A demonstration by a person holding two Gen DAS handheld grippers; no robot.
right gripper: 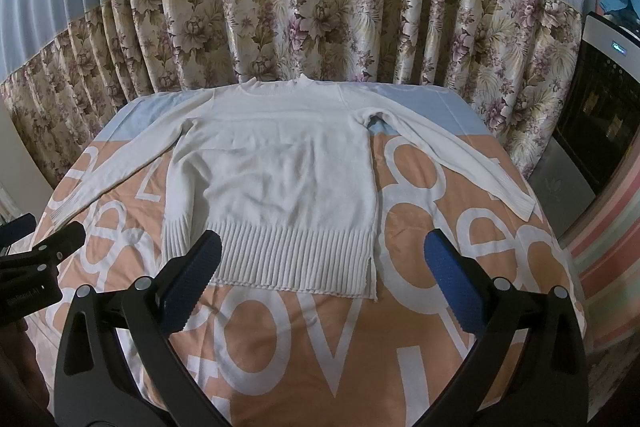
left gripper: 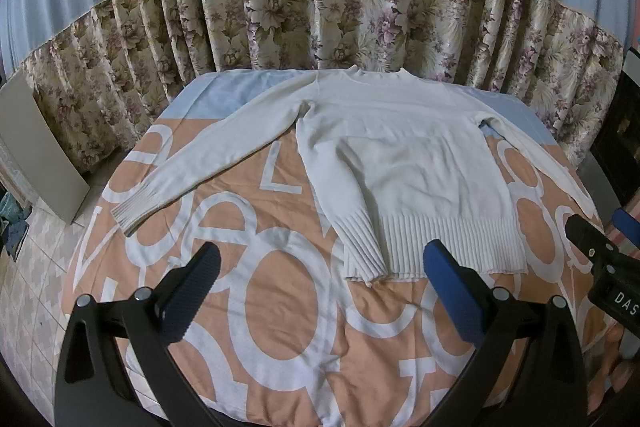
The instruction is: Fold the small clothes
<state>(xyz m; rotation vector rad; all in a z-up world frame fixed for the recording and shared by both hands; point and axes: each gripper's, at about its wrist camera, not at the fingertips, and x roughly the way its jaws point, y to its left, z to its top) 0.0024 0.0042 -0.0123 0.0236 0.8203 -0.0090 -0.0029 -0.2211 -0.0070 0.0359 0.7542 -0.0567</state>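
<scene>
White sweater point(left gripper: 408, 163) lies flat on the bedspread point(left gripper: 288, 307), sleeves out; left gripper point(left gripper: 322, 267) and right gripper point(right gripper: 324, 267) both hover spread wide, empty.

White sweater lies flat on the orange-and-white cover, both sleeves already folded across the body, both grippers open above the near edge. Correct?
Not quite: the sleeves are not folded. In both wrist views the white sweater has its left sleeve and right sleeve spread outward on the cover. The rest holds: left gripper and right gripper are open.
</scene>
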